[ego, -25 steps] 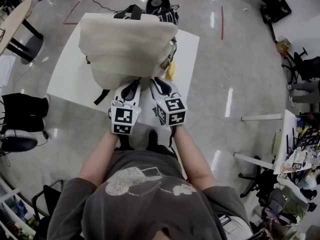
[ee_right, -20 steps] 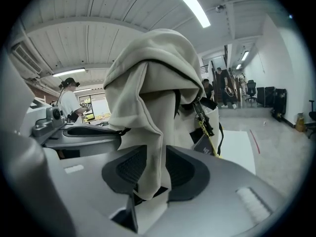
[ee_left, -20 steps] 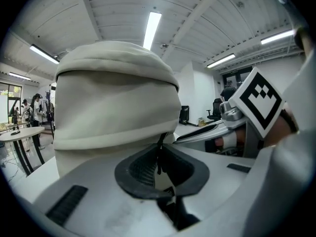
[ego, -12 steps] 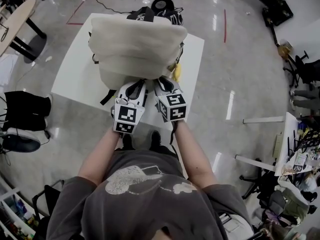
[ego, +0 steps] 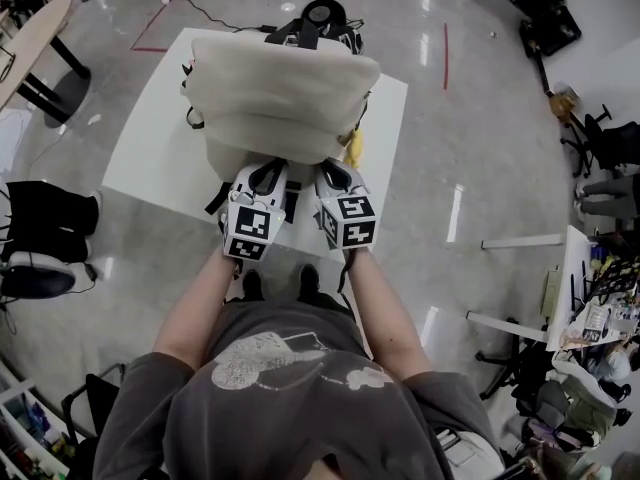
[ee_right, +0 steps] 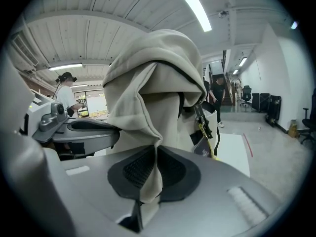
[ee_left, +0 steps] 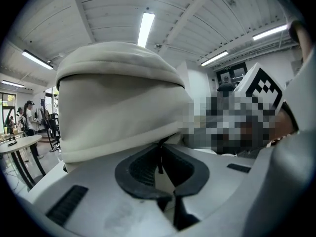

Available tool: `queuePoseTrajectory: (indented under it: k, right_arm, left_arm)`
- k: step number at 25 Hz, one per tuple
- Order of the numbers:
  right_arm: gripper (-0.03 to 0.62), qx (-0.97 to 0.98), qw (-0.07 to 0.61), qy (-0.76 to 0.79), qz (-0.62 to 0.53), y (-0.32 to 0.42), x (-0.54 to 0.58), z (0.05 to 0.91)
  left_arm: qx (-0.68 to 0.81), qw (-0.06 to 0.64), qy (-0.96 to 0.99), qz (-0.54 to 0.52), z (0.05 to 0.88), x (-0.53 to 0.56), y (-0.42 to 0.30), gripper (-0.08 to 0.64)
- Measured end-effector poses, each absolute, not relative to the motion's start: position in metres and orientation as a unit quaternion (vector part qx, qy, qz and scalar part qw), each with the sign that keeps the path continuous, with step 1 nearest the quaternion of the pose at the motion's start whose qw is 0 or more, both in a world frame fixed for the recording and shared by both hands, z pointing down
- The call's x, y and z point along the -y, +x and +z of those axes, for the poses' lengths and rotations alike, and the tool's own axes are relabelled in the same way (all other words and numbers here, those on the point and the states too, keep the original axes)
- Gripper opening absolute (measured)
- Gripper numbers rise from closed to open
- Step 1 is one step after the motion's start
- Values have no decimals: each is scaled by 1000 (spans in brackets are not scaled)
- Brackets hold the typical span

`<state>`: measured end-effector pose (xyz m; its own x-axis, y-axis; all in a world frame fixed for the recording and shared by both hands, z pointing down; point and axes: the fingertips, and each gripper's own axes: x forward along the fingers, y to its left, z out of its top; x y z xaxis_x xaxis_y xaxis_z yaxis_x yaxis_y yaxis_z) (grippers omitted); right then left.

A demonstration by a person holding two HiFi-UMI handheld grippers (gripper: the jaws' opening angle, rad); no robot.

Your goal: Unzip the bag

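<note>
A cream backpack (ego: 280, 88) stands on the white table (ego: 150, 158), with both grippers at its near edge. My left gripper (ego: 262, 173) is shut on a thin dark zipper pull (ee_left: 159, 159) that hangs from the bag's lower seam (ee_left: 118, 102). Beside it on the right, my right gripper (ego: 332, 173) has its jaws closing, and a fold of the bag's cream fabric (ee_right: 153, 177) is pinched between the pads. In the right gripper view the bag (ee_right: 153, 88) rises straight ahead, with the left gripper (ee_right: 74, 127) next to it.
A yellow tag (ego: 353, 148) and black straps (ee_right: 205, 125) hang at the bag's right side. A round black object (ego: 322, 13) lies on the floor beyond the table. A black chair (ego: 45, 238) stands at the left, and red tape (ego: 445, 48) marks the floor to the right.
Both grippers have stayed at the bag's near edge. The bag and table sit a little farther right in the head view than a second ago.
</note>
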<state>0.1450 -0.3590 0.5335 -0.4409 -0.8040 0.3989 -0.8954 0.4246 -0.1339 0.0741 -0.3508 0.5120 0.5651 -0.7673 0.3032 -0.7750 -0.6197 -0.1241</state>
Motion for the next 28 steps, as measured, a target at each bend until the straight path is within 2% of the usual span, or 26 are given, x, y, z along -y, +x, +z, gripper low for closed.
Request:
queuePoseTrajectory:
  k: [10, 20, 28]
  right_arm:
    - [20, 825, 141, 522, 165, 149, 366, 534]
    - [20, 814, 140, 539, 164, 150, 370, 535]
    - [20, 800, 135, 559, 169, 148, 372, 537]
  left_arm:
    - [472, 12, 865, 170, 521, 372, 19, 32]
    - [559, 38, 810, 175, 535, 401, -99, 34]
    - [554, 43, 816, 163, 539, 406, -102, 35]
